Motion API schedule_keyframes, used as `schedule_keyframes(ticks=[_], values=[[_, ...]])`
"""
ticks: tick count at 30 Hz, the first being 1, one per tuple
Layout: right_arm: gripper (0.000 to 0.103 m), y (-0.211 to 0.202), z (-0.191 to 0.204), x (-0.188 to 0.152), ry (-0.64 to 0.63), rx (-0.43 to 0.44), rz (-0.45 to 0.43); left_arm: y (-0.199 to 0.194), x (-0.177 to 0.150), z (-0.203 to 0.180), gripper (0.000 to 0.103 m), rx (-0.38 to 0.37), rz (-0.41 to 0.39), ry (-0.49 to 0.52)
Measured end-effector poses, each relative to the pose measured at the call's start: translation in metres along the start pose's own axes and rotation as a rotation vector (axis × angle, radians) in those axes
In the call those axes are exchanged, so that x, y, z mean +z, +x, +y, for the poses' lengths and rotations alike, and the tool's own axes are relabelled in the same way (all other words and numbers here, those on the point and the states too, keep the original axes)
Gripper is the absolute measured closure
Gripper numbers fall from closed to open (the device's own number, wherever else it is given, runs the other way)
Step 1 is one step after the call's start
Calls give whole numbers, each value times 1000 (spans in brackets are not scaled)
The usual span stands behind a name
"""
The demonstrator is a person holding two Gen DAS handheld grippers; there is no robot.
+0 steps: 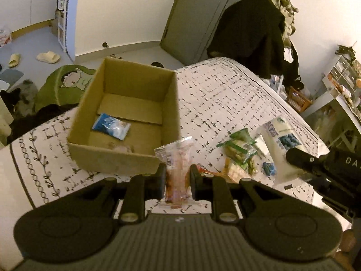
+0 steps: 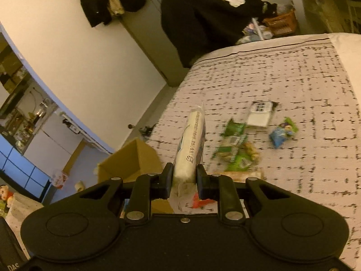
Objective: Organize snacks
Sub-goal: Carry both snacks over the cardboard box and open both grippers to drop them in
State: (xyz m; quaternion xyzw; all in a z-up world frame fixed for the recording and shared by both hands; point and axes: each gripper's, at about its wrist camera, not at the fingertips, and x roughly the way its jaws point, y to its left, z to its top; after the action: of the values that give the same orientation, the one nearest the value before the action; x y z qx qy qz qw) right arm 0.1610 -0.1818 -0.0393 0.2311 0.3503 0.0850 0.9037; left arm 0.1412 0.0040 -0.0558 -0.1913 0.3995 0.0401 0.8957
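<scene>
Closest to the lens in the left wrist view, the left gripper [image 1: 177, 181] is clenched on a clear plastic packet of pinkish-orange snack [image 1: 176, 169], which stands upright between the black pads with its crimped top edge poking above them. Just beyond it sits an open brown cardboard box [image 1: 94, 122] on the bed's white cover printed with black dashes [image 1: 225, 94]. Inside the box, a small blue-and-white sachet [image 1: 111, 126] lies flat on the bottom flaps, and something pale and blurred rests against the near wall; I cannot tell what it is.

Over to the right, the right gripper [image 2: 185, 179] grasps a tall white pouch with blue print [image 2: 191, 144], held edge-on in its own camera and lifted clear of the cover; in the left view the same pouch shows a blueberry picture on its face. Between the two tools, loose on the cover, lies a heap of green snack packets [image 1: 239, 151], with a small blue wrapper [image 1: 269, 168] near them. From the right wrist camera, a white card-like packet with a dark label [image 2: 259, 113] and a blue-and-green bag [image 2: 283, 132] lie farther out, apart from the green pile.

Past the bed, dark coats hang by a door [image 1: 203, 15], and pale slippers [image 1: 48, 57] sit on the grey floor.
</scene>
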Motion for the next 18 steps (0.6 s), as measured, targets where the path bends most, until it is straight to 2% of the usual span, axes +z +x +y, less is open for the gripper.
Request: schedule_keyframes(ticks=[18], values=[[82,10,63,-18,-58,107,19,-22,19,50,83,38,-65,-48]])
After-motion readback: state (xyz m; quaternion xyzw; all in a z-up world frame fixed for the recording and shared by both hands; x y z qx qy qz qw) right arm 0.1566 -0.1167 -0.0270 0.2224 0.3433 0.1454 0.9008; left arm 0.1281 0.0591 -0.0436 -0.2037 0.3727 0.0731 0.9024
